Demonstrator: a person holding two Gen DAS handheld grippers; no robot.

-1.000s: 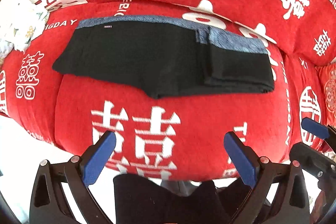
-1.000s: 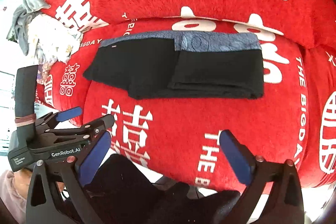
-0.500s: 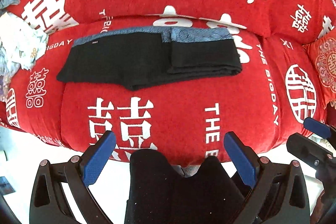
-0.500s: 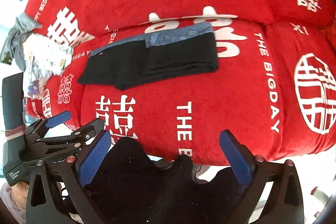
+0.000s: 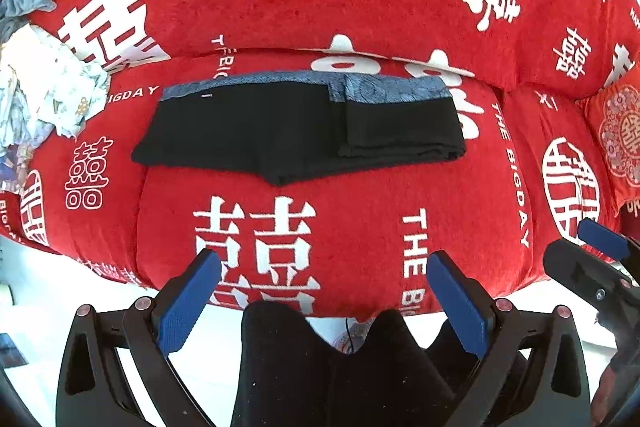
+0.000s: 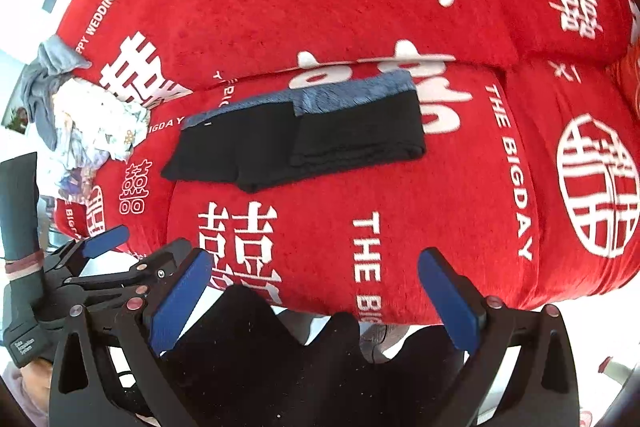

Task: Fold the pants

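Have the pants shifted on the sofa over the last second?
No. The pants lie on the same sofa cushion, waistband below the same white print; only the cameras pulled back.

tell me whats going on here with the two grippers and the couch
A person holds a gripper in each hand, folding pants. The black pants lie folded on the red couch, one end doubled over. The left gripper and right gripper are both open, empty, and held off the couch's front edge, touching nothing. A heap of other clothes sits at the left end.
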